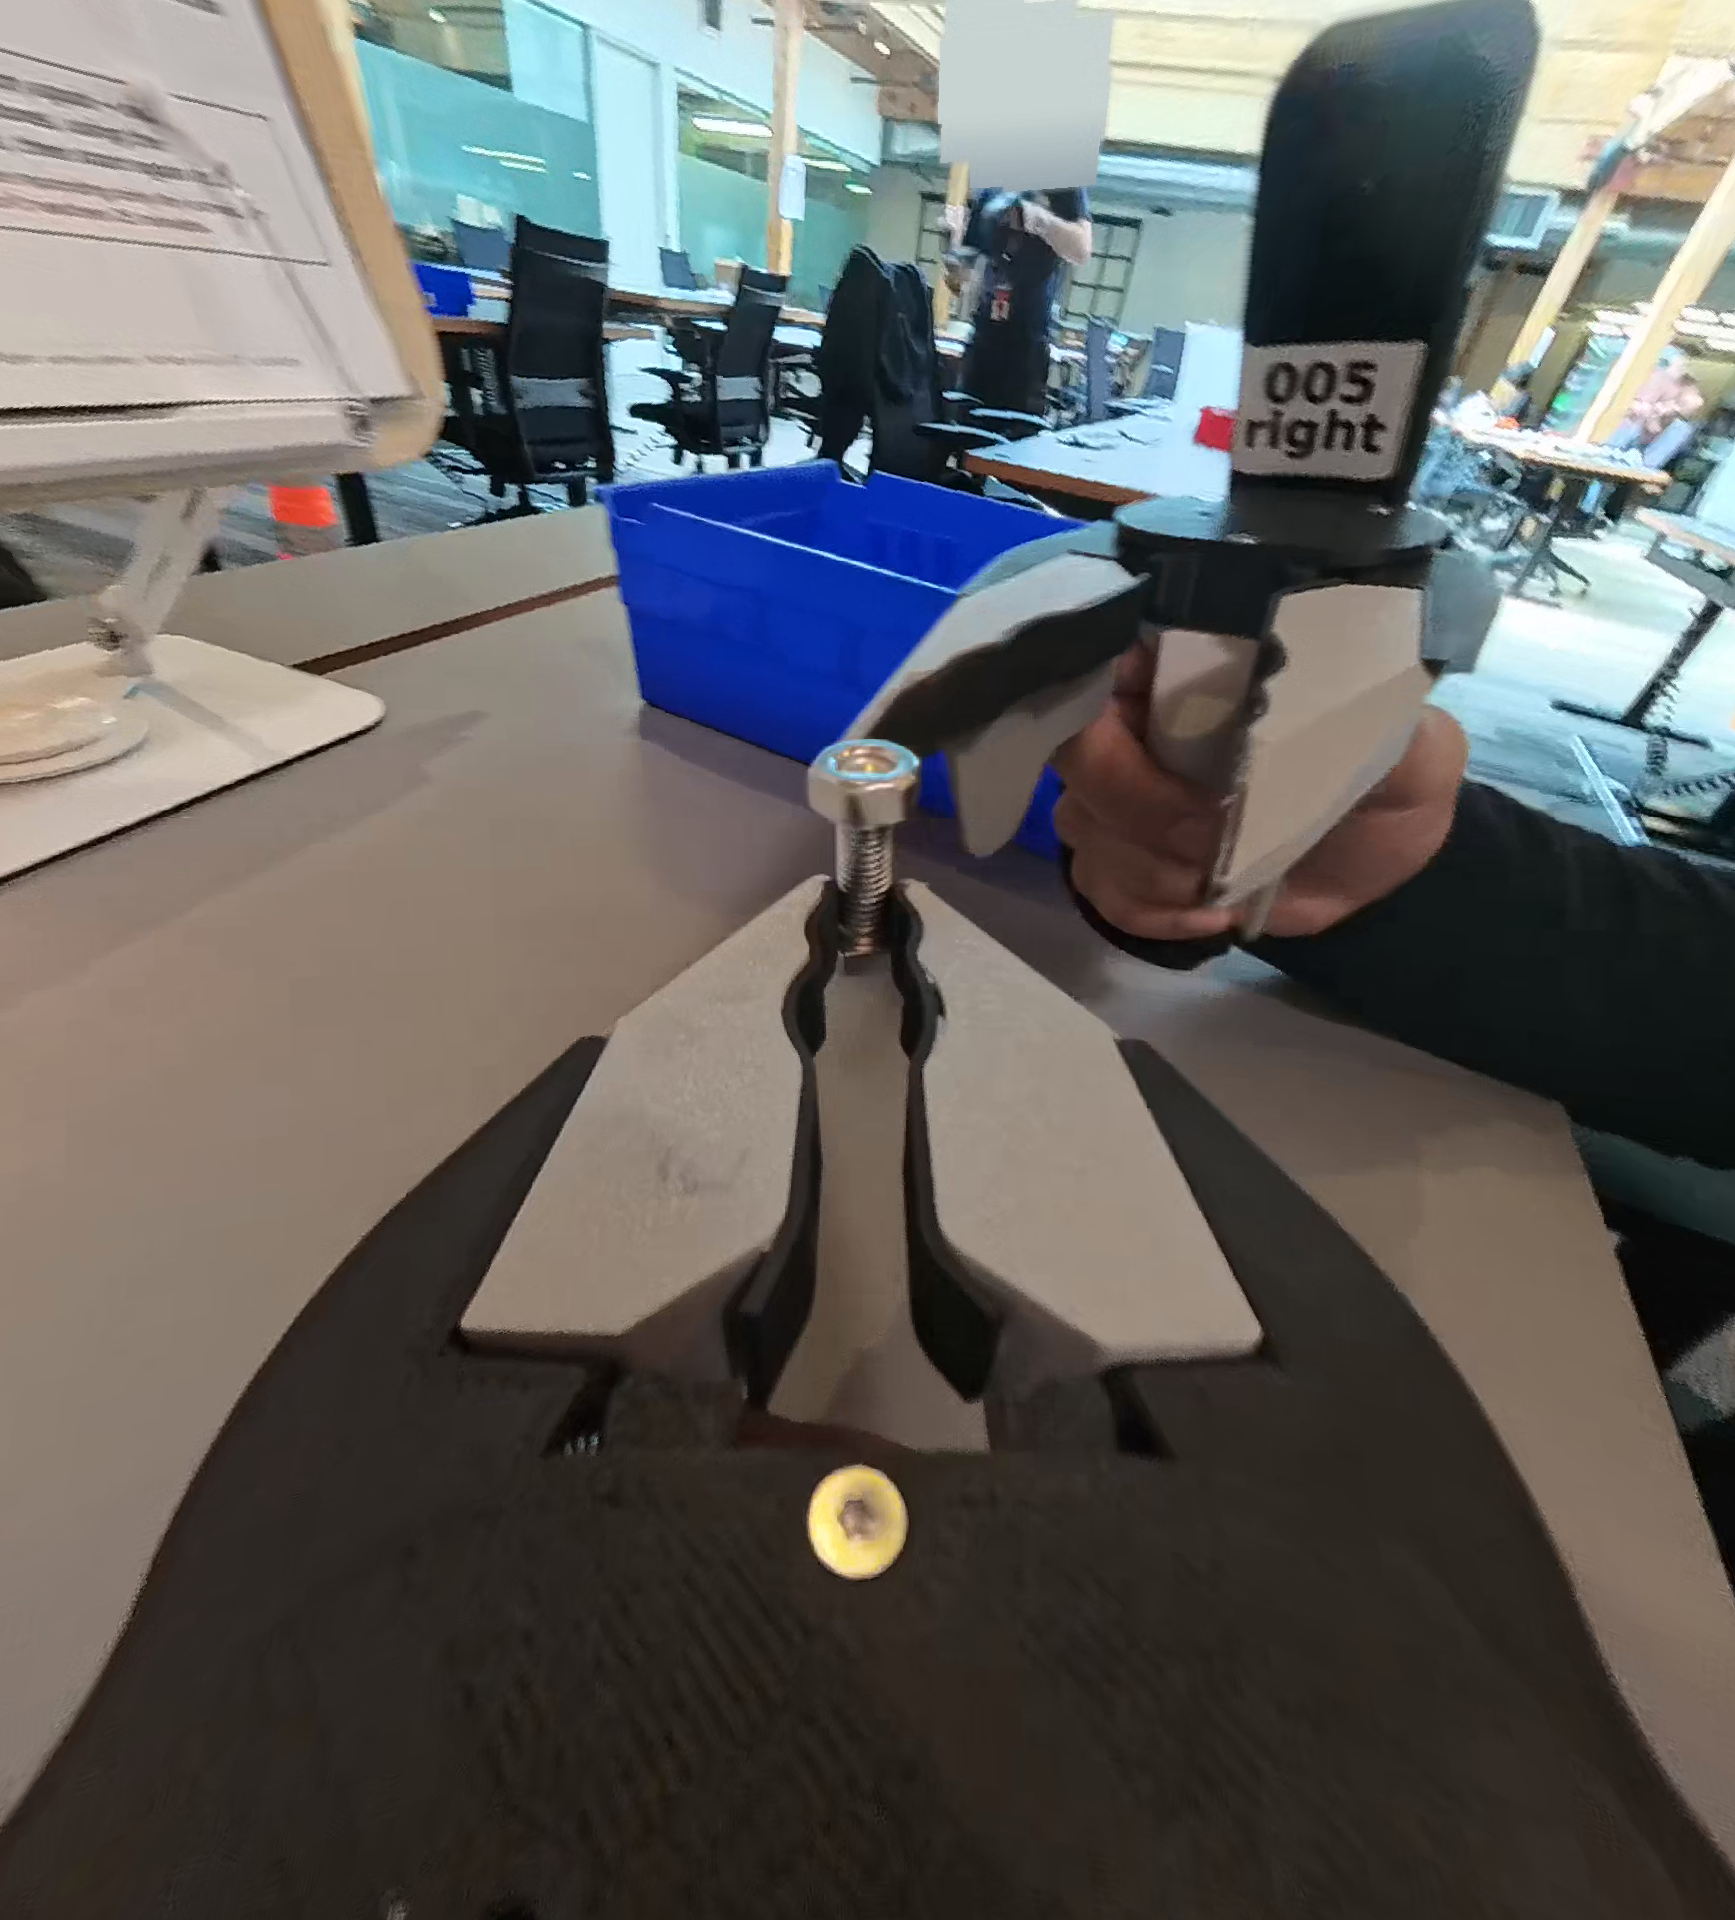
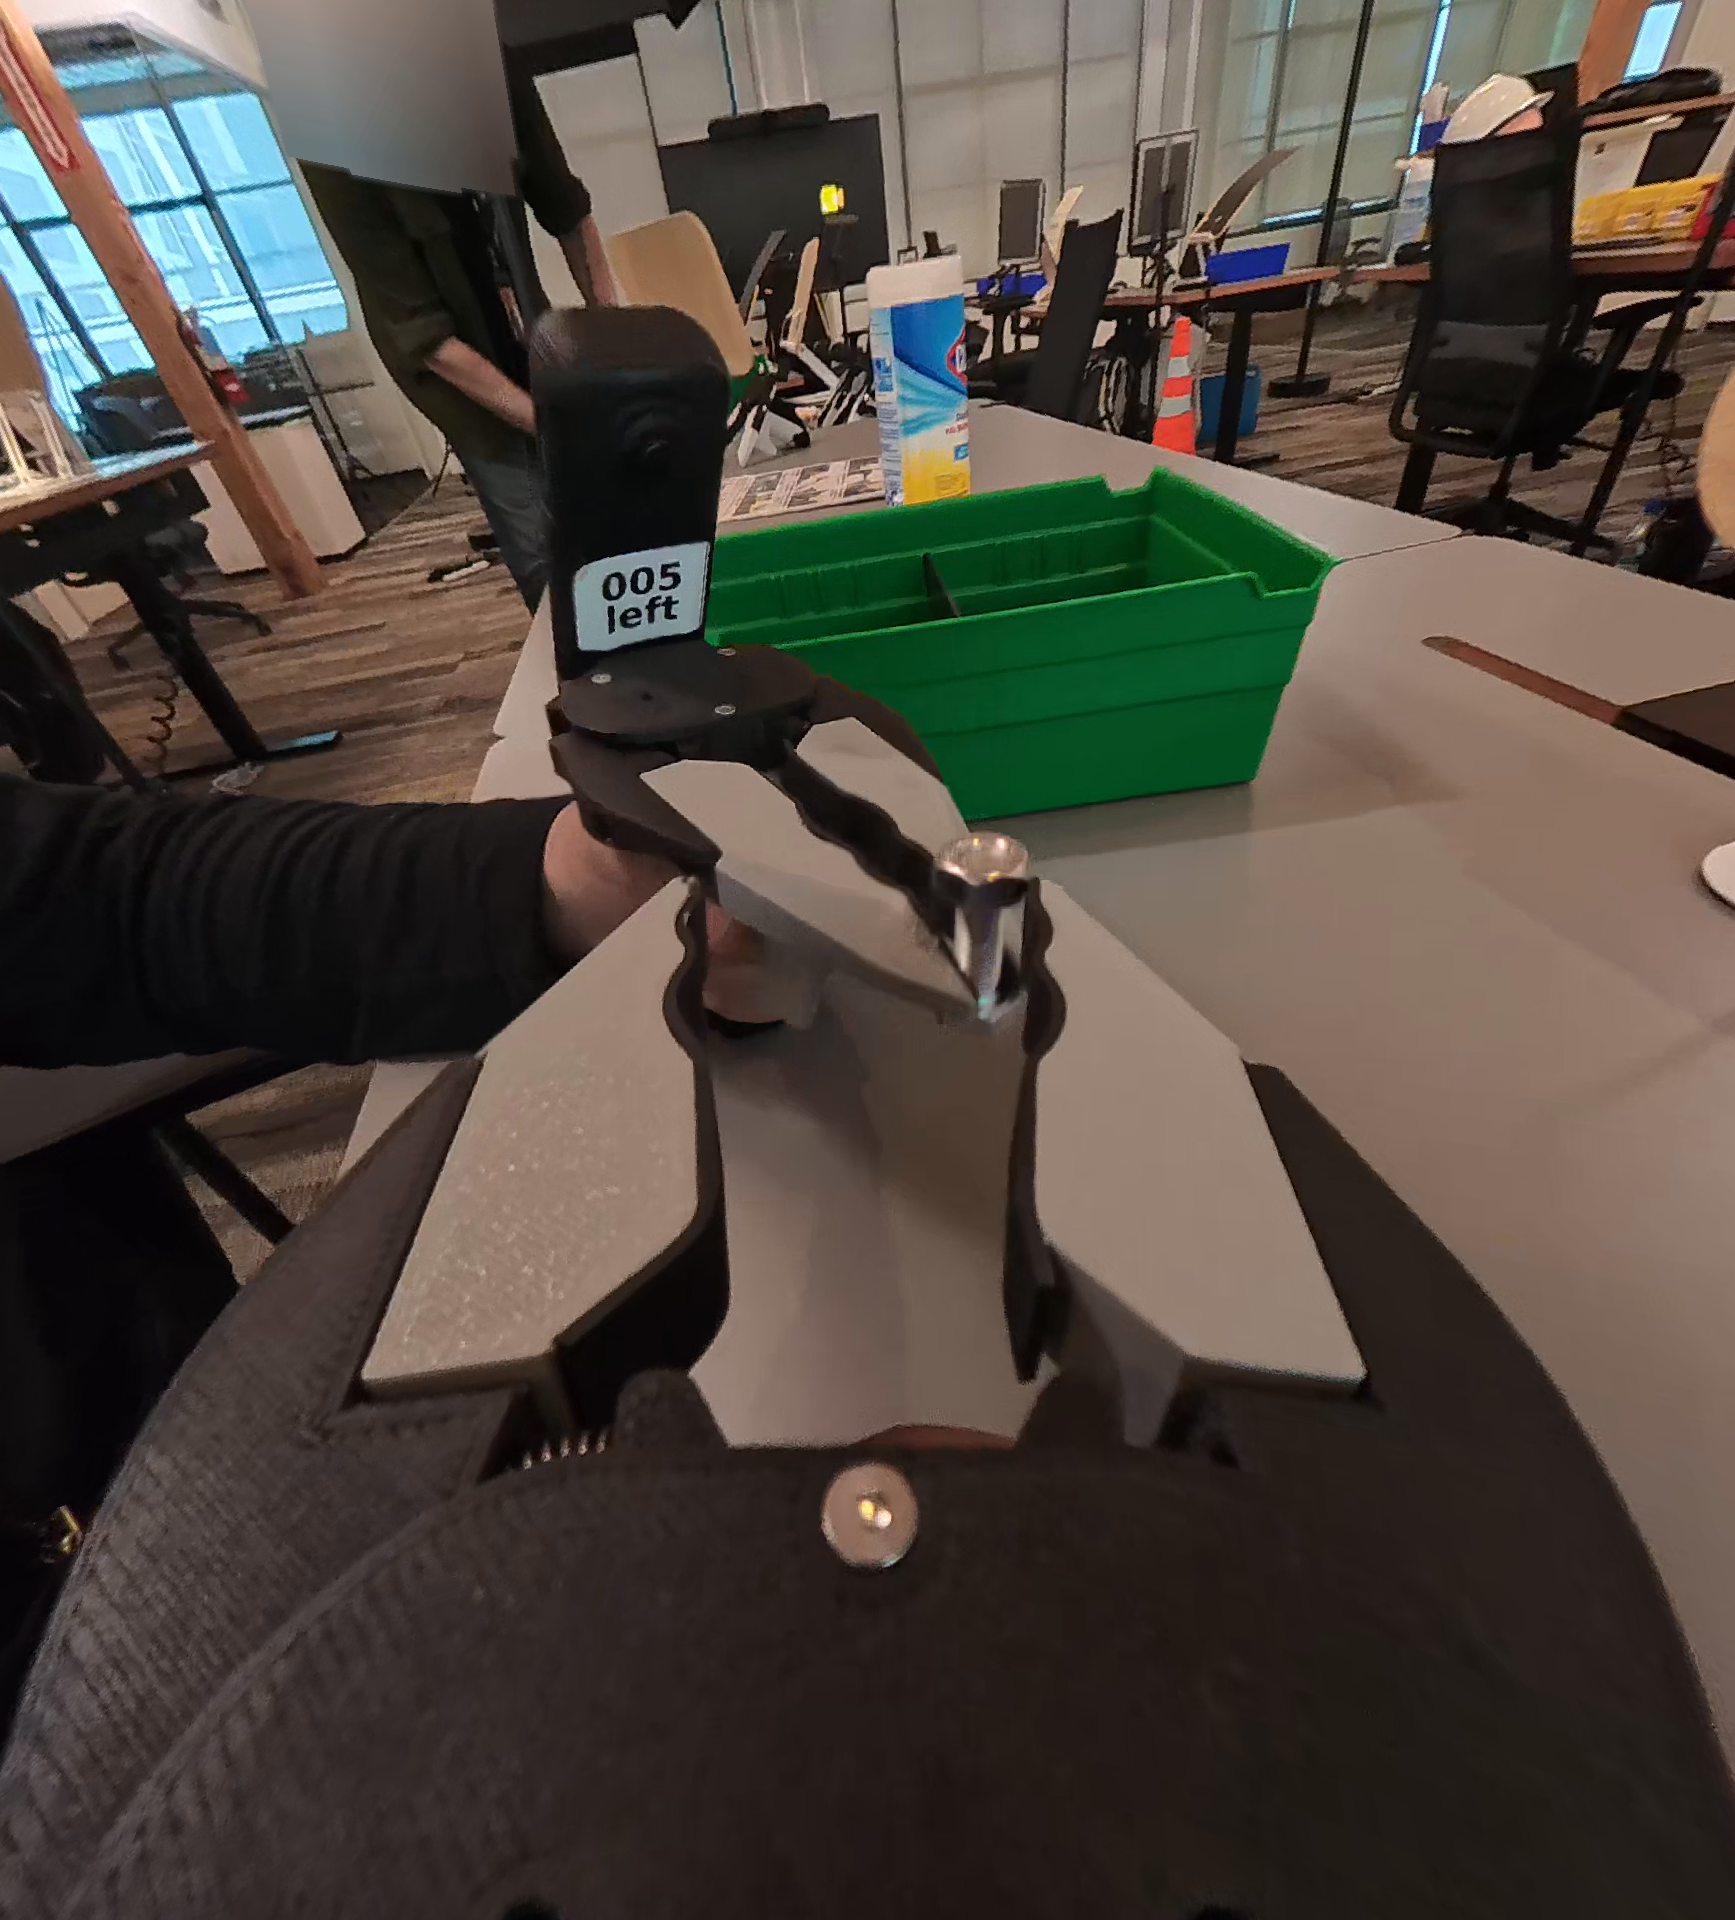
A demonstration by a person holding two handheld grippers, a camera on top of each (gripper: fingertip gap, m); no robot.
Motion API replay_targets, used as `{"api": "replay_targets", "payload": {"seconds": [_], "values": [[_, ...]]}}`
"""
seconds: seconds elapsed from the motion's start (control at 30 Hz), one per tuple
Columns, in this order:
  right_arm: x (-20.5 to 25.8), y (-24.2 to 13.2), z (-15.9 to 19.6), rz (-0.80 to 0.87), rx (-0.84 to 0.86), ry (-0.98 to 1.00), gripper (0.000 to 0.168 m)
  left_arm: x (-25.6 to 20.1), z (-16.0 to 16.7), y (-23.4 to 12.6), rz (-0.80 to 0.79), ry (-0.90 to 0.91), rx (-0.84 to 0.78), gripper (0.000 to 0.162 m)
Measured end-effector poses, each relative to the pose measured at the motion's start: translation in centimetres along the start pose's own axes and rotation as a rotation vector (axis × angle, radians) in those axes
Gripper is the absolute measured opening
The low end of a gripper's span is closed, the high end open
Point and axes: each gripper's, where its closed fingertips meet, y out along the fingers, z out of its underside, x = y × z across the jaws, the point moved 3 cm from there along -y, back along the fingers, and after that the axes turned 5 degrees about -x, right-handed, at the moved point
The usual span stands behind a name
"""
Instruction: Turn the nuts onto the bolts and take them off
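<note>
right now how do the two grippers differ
The left gripper is shut on the bolt, clamping its threaded shank; the right gripper is open and holds nothing. The left meets the bolt side-on, below the nut; the right's fingers flank the bolt's top. Both are black with grey fingers, each held in a hand.

my left gripper's fingers [image 1: 821, 940] hide the bolt's [image 1: 861, 883] lower end. from my right wrist camera the bolt's thread is hidden behind the left gripper [image 2: 956, 935] and my own fingertip. the document stand [image 1: 146, 343] is blurred and cut off by the frame edge. inside the blue bin [image 1: 790, 592] i can't see.
</note>
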Motion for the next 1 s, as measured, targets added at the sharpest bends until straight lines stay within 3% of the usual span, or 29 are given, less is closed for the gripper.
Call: {"api": "replay_targets", "payload": {"seconds": [0.07,0.27,0.43,0.6,0.67,0.73,1.0], "values": [[0.0,-0.4,-0.4,-0.010,-0.026,0.011,0.051,0.6,-0.2,-0.3,-0.022,-0.017,-0.005,0.006],[-0.5,0.1,0.0,0.014,-0.018,0.040,0.061,-1.3,0.0,0.3,0.063,0.010,-0.003,0.006],[0.9,1.1,0.5,-0.073,-0.001,0.071,0.062,-2.5,0.5,0.8,0.118,0.020,0.015,0.006],[0.1,0.6,0.3,-0.022,-0.005,0.053,0.069,0.1,0.0,0.2,-0.030,0.019,-0.007,0.006],[0.2,0.1,0.0,-0.039,-0.019,0.046,0.050,1.4,-0.3,-0.4,-0.084,-0.022,-0.026,0.006],[0.1,0.0,-0.2,-0.022,-0.033,0.043,0.052,2.0,-0.6,-0.8,-0.101,-0.044,-0.043,0.006],[-0.2,1.2,0.8,0.008,-0.004,0.056,0.070,-2.1,0.3,0.7,0.091,0.036,-0.001,0.006]]}}
